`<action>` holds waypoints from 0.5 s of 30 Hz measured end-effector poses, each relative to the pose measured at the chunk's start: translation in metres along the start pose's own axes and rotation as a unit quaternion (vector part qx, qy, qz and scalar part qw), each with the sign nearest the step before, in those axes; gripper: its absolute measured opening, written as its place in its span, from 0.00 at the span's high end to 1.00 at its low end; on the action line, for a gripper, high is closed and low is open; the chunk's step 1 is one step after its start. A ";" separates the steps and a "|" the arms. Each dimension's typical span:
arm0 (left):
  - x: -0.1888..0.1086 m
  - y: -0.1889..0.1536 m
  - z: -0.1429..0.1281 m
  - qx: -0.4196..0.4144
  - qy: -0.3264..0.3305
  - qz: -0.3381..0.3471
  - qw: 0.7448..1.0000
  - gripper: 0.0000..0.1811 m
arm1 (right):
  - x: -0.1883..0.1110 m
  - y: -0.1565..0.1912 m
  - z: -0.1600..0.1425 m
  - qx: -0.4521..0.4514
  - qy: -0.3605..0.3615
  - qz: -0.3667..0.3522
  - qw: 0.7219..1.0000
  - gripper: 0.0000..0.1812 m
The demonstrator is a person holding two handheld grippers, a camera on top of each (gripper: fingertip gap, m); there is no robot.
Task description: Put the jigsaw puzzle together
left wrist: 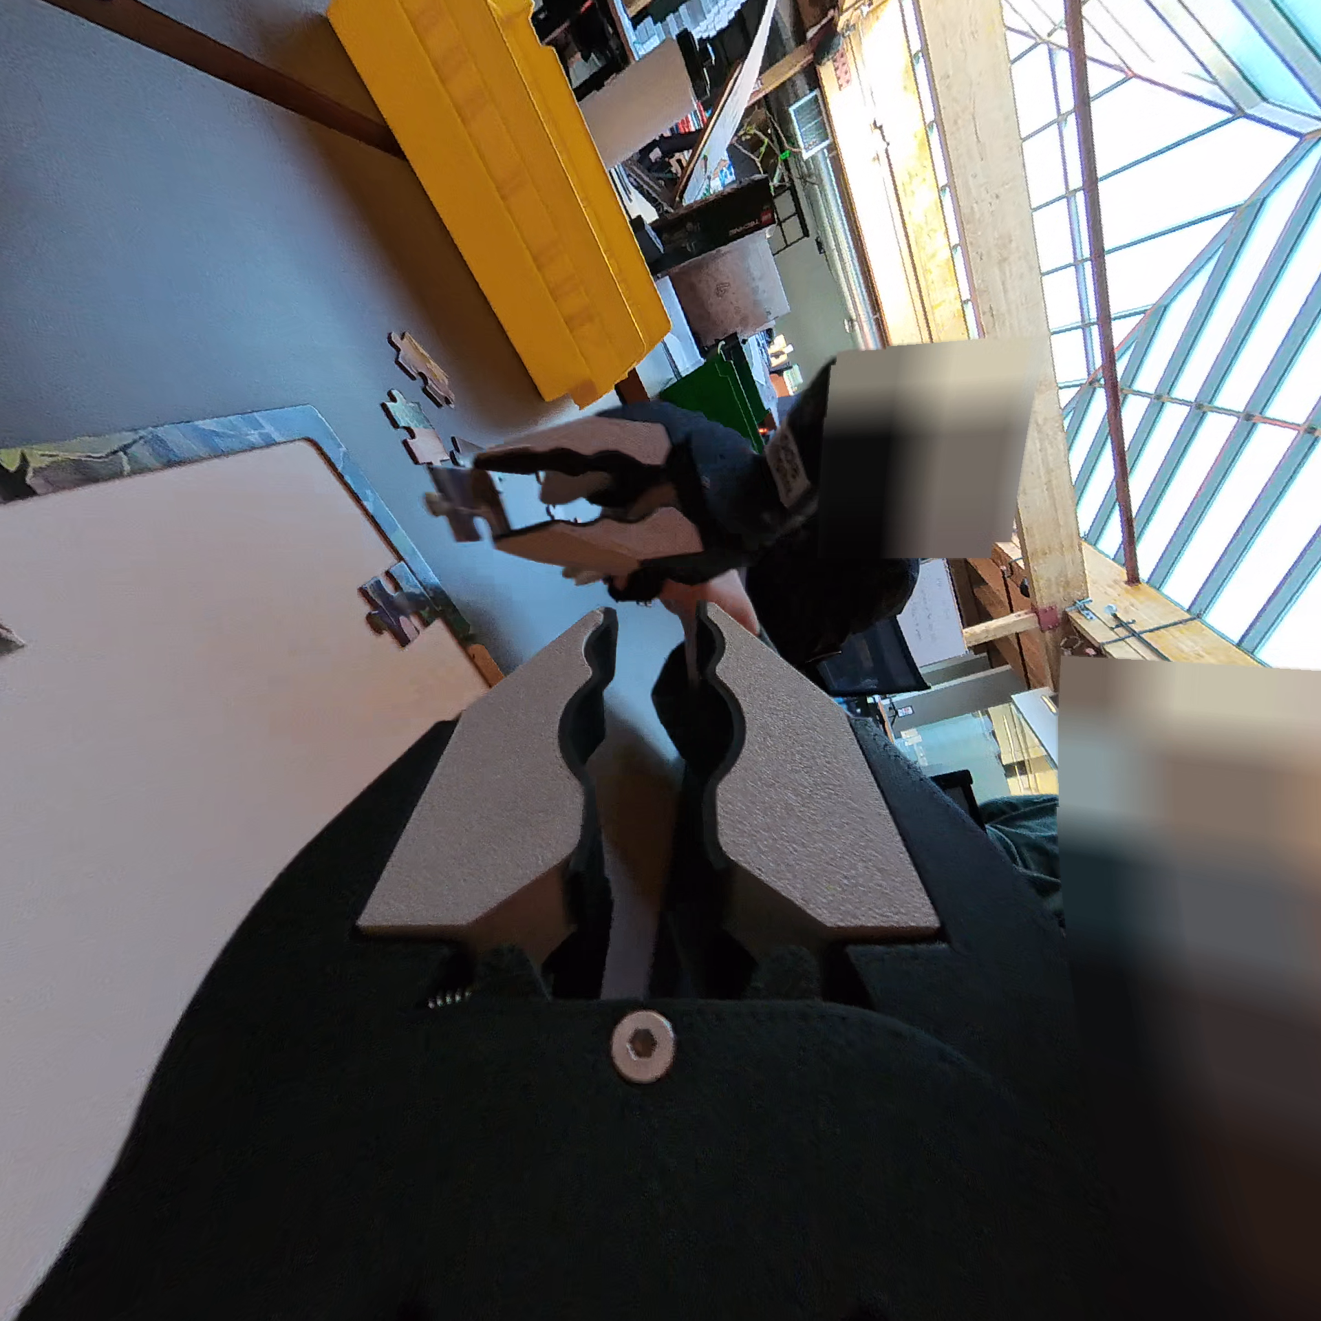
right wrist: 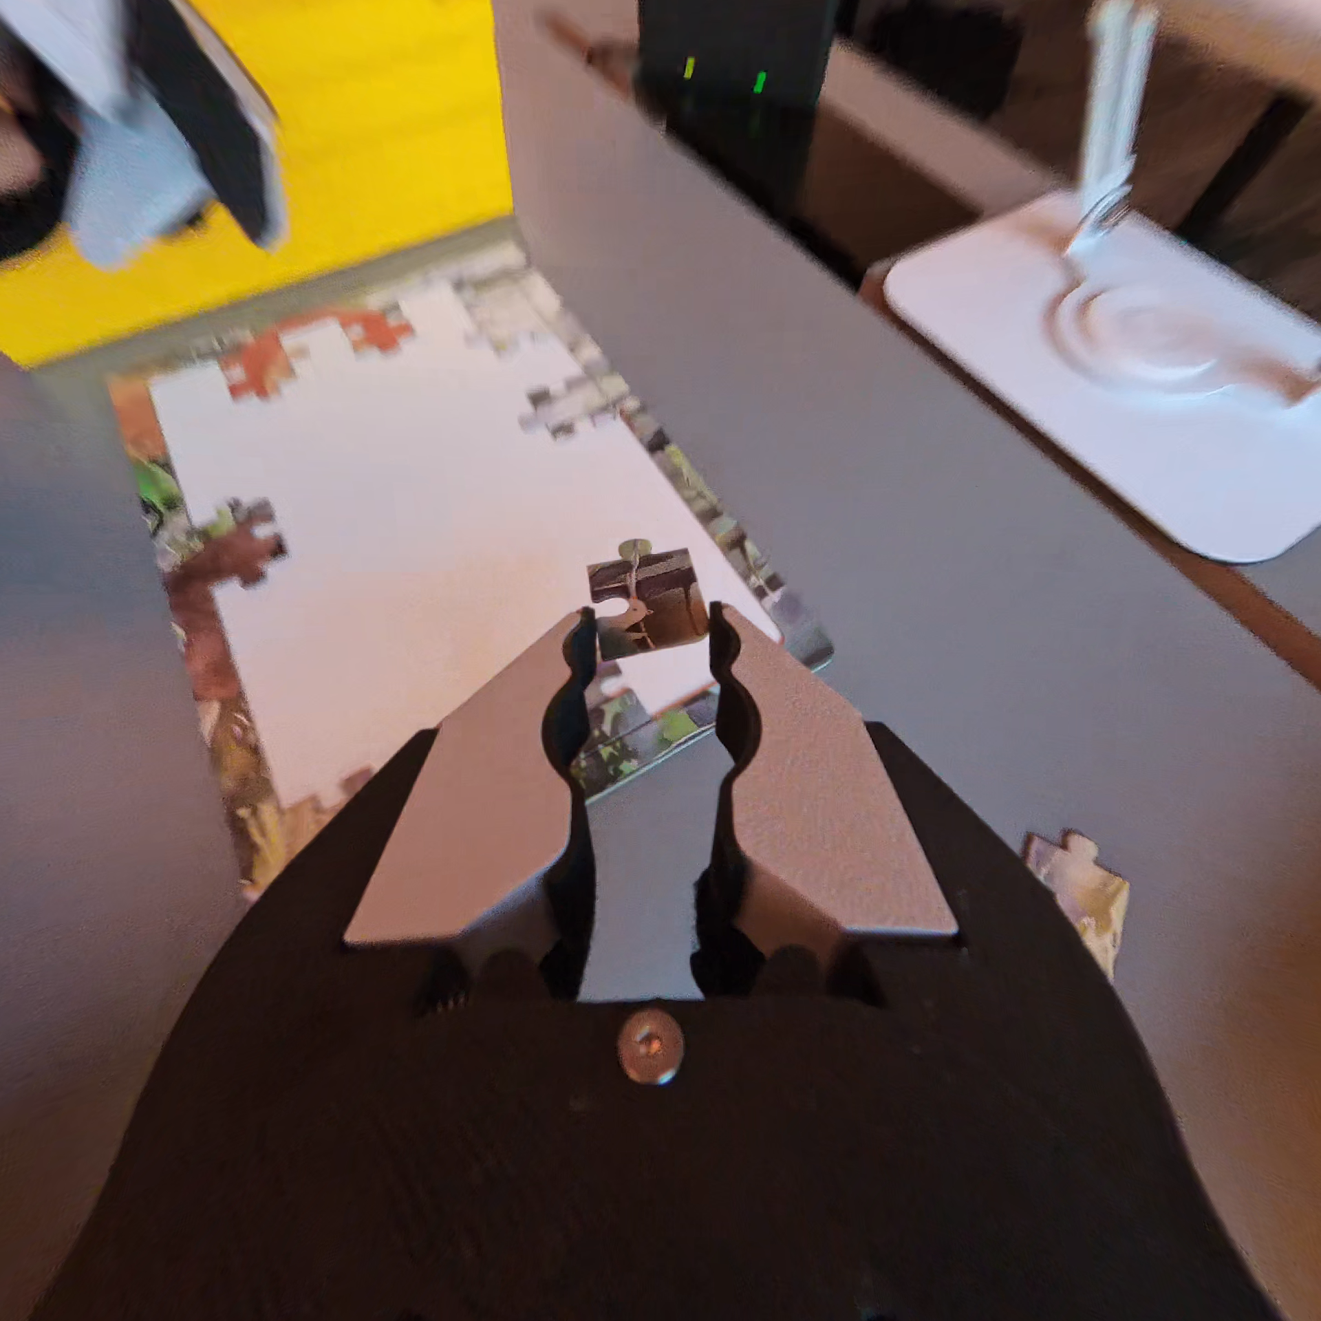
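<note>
The puzzle board (right wrist: 400, 493) lies on the grey table: a white tray inside a picture border, with small clusters of pieces set along its edges. It also shows in the left wrist view (left wrist: 179, 679). My right gripper (right wrist: 650, 619) is shut on a dark puzzle piece (right wrist: 647, 600) and holds it above the board's near right corner. The left wrist view shows that gripper (left wrist: 493, 500) with the piece (left wrist: 461, 504) at its tips, off the table. My left gripper (left wrist: 657, 620) is open and empty, beside the board's edge.
A yellow bin (left wrist: 500, 193) stands beyond the board and also shows in the right wrist view (right wrist: 372, 143). Loose pieces lie on the table (left wrist: 422, 368) (left wrist: 411, 425) (right wrist: 1079, 901). A white stand base (right wrist: 1115, 414) sits at the right. A person sits behind.
</note>
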State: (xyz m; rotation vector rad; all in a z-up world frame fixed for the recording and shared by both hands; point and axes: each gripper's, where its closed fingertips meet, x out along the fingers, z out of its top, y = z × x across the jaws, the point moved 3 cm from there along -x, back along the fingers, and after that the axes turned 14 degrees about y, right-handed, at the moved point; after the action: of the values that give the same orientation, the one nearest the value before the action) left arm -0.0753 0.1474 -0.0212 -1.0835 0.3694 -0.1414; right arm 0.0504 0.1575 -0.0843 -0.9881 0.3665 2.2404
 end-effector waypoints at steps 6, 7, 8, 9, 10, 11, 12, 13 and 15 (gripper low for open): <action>0.019 0.026 -0.018 -0.007 0.081 0.080 0.994 0.93 | 0.038 -0.019 -0.015 -0.020 0.065 0.011 0.998 0.83; 0.023 0.030 -0.022 -0.004 0.099 0.099 0.990 0.94 | 0.042 -0.022 -0.017 -0.027 0.071 0.007 0.997 0.83; 0.025 0.035 -0.025 0.002 0.115 0.121 0.986 0.96 | 0.043 -0.026 -0.016 -0.033 0.070 -0.006 0.997 0.83; 0.026 0.040 -0.028 0.010 0.128 0.144 0.981 0.98 | 0.042 -0.030 -0.015 -0.037 0.061 -0.016 0.997 0.82; 0.028 0.045 -0.031 0.015 0.142 0.168 0.975 1.00 | 0.040 -0.033 -0.013 -0.040 0.053 -0.023 0.998 0.79; 0.029 0.050 -0.034 0.020 0.157 0.189 0.969 1.00 | 0.037 -0.036 -0.012 -0.040 0.046 -0.028 0.998 0.79; 0.031 0.055 -0.038 0.023 0.171 0.204 0.964 1.00 | 0.032 -0.036 -0.011 -0.039 0.039 -0.024 0.998 0.83; 0.033 0.059 -0.041 0.024 0.185 0.215 0.959 1.00 | 0.029 -0.033 -0.010 -0.040 0.029 -0.011 0.999 0.85; 0.039 0.066 -0.049 0.019 0.209 0.224 0.952 1.00 | 0.027 -0.030 -0.013 -0.046 0.031 -0.006 0.998 0.85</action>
State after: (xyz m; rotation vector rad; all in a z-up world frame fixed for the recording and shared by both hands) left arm -0.0614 0.1264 -0.1087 -0.9029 0.9814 0.0306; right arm 0.0644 0.1854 -0.1127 -1.1069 0.2853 2.2371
